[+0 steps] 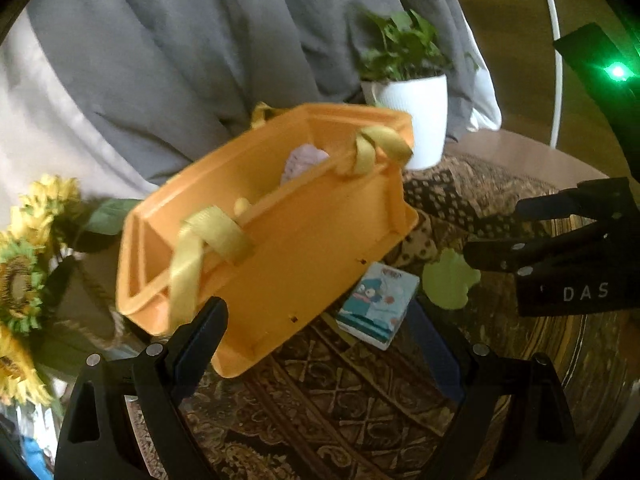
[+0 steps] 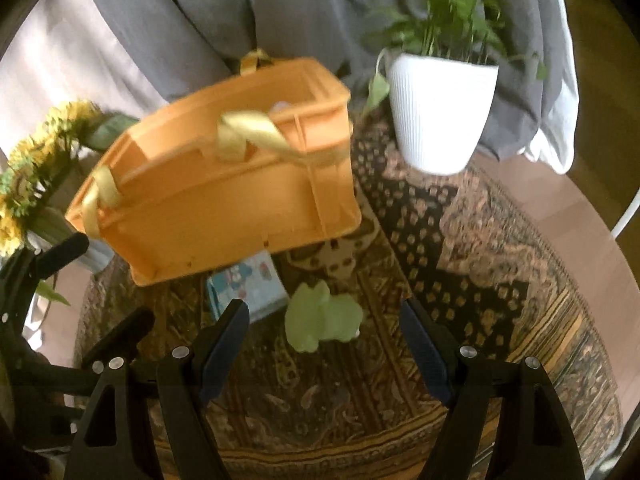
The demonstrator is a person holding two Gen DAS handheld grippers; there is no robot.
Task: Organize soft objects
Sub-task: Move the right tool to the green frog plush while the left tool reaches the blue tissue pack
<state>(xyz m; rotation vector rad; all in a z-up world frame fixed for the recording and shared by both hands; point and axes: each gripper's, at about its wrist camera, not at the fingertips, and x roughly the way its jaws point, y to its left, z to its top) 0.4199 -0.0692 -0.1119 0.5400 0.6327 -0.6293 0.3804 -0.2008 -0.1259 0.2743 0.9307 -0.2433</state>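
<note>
An orange plastic basket [image 1: 304, 240] with yellow ribbon handles stands on the patterned cloth; it also shows in the right wrist view [image 2: 224, 204]. A pale purple soft item [image 1: 304, 160] lies inside it. A light green soft toy [image 1: 450, 280] lies on the cloth right of the basket, and in the right wrist view [image 2: 324, 318] it lies just ahead of my fingers. A blue and white tissue pack [image 1: 378, 310] lies beside the basket [image 2: 248, 286]. My left gripper [image 1: 320, 344] is open and empty, near the basket's front. My right gripper [image 2: 324, 344] is open and empty, just short of the green toy.
A white pot with a green plant [image 1: 416, 120] stands behind the basket on the right [image 2: 440, 112]. Sunflowers [image 1: 24, 264] stand at the left. Grey fabric [image 1: 200, 60] hangs behind. The round table's edge [image 2: 592, 240] curves at the right.
</note>
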